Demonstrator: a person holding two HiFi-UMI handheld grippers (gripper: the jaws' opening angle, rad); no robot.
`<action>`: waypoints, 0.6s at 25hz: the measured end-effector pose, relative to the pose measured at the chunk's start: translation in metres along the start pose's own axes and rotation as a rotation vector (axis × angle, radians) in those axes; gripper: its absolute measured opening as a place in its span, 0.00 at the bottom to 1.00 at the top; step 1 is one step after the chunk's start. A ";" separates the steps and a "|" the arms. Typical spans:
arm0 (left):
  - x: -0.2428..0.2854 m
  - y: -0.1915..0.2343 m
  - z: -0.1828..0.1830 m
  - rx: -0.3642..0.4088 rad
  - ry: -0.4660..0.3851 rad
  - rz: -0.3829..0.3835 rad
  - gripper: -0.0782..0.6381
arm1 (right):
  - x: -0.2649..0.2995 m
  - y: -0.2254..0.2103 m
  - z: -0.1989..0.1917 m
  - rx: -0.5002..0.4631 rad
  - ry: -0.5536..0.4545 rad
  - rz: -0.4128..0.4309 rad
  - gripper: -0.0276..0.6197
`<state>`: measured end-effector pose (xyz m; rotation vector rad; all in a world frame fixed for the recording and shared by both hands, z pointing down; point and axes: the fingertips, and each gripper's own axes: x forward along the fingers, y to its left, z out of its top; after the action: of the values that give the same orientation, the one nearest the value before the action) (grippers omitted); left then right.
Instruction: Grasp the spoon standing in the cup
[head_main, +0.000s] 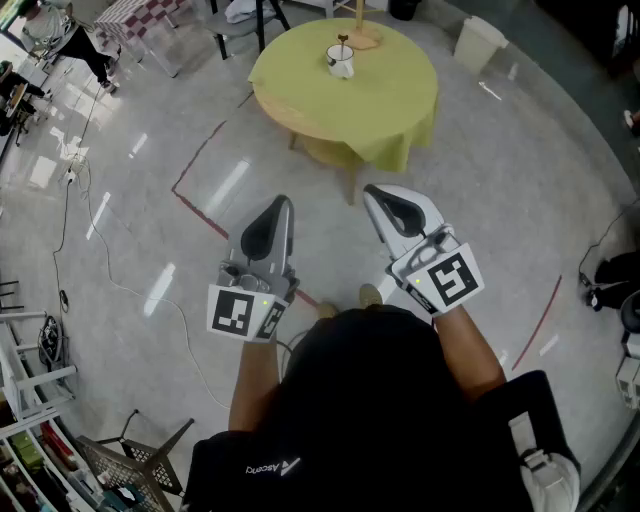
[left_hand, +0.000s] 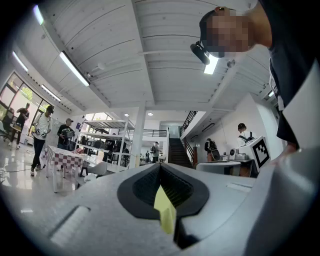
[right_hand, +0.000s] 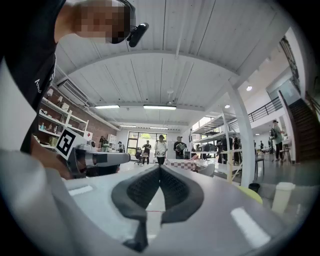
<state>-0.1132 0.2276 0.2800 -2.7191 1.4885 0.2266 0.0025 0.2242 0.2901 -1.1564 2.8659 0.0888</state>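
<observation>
Both grippers are on the near side of the table (head_main: 300, 115), well short of it, held out in front of the person over bare floor.

Left gripper (head_main: 284, 203): jaws fully together, tips meeting, nothing between them. It points toward the table's near-left edge.

Right gripper (head_main: 371, 192): jaws closed tight, pads meeting along the centre line, nothing held. It points toward the table's near edge, right of the left one.

The grippers are apart from each other, roughly parallel, marker cubes toward the person.

Red tape line (head_main: 200, 165) is on the floor left of the table and runs back under the grippers.

The table is round, covered with a yellow-green cloth that hangs over the rim.

Cup (head_main: 341, 64): white, upright, on the far half of the table near the middle.

Spoon (head_main: 342, 42): stands in the cup, handle up and poking above the rim. Neither gripper touches it.

Wooden stand (head_main: 366, 40): just right of the cup, at the table's far edge.

White bin (head_main: 478, 42): on the floor beyond the table, to its far right.

Chair (head_main: 240, 28): beyond the table, to its far left.
</observation>
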 end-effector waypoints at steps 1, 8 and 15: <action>0.000 0.001 0.001 -0.001 -0.001 -0.001 0.12 | 0.000 0.000 -0.001 -0.011 0.006 -0.001 0.05; -0.006 0.013 0.001 -0.008 -0.008 -0.009 0.12 | 0.010 0.009 -0.002 0.008 -0.003 0.007 0.05; -0.019 0.039 -0.002 -0.020 -0.016 -0.028 0.12 | 0.033 0.024 -0.007 0.021 0.010 -0.008 0.05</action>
<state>-0.1559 0.2221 0.2859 -2.7448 1.4509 0.2633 -0.0380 0.2183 0.2961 -1.1675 2.8637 0.0518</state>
